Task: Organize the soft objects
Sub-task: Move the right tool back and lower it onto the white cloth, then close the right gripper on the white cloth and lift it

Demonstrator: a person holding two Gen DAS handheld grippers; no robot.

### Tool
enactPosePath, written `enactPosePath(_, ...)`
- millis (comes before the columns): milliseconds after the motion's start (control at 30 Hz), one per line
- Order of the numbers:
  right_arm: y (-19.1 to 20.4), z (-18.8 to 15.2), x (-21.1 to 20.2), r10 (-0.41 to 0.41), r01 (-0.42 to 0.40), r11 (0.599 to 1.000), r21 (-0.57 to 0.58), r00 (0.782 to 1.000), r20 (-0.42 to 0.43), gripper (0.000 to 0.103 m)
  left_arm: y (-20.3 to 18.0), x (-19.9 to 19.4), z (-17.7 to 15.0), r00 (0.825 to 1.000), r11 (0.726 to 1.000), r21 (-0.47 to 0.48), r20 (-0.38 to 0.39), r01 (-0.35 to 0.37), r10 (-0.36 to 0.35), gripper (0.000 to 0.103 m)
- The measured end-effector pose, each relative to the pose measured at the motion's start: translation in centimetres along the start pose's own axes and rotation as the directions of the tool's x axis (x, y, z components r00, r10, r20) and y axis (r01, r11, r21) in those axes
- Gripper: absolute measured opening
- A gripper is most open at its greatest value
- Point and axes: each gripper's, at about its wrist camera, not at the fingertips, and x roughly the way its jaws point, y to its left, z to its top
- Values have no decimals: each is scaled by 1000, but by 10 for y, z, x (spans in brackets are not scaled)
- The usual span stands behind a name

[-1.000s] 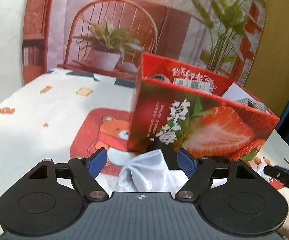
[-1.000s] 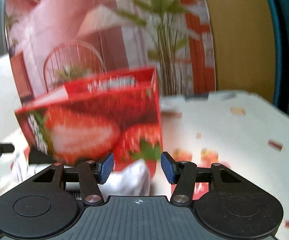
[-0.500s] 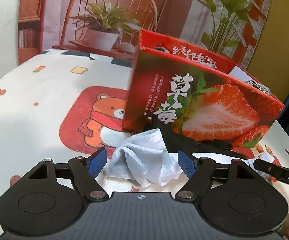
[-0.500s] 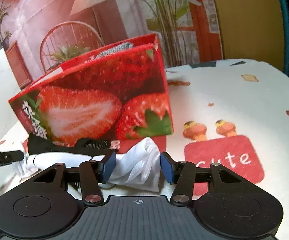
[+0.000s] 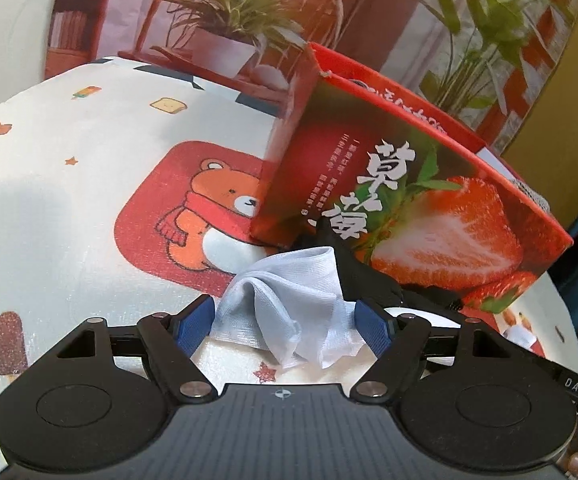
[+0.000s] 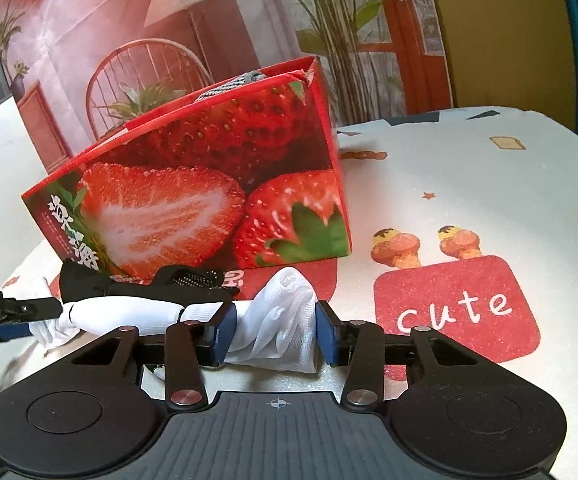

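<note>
Both grippers down at the white cloth, near side of the strawberry box on the desk.

My left gripper stands wide apart around one end of the white cloth, pads not pressing it. My right gripper has just been closing in on the other end of it, blue pads right against the bunched fabric, looks pinched. A black cloth lies touching the white one, against the foot of the strawberry box. Patterned desk under everything.
</note>
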Motion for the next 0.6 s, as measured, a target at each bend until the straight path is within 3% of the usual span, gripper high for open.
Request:
enactPosePath(233, 0, -1, -1, 3, -3, 1000, -3, 1000, 4, 29, 6, -4, -1, 999, 999, 0, 6, -44, 44, 31)
enactPosePath(300, 0, -1, -2, 7, -7, 1000, -2, 1000, 6, 28, 7, -9, 0, 999, 999, -1, 15, -37, 37, 25)
enactPosePath(400, 0, -2, -5, 9, -9, 1000, 0, 1000, 15, 25, 2, -17, 2, 999, 999, 20, 35, -33, 32, 18)
enactPosePath(600, -2, 0, -17, 10, -9, 1000, -13, 999, 51, 17, -5, -37, 4, 996, 999, 45, 90, -10, 6, 16)
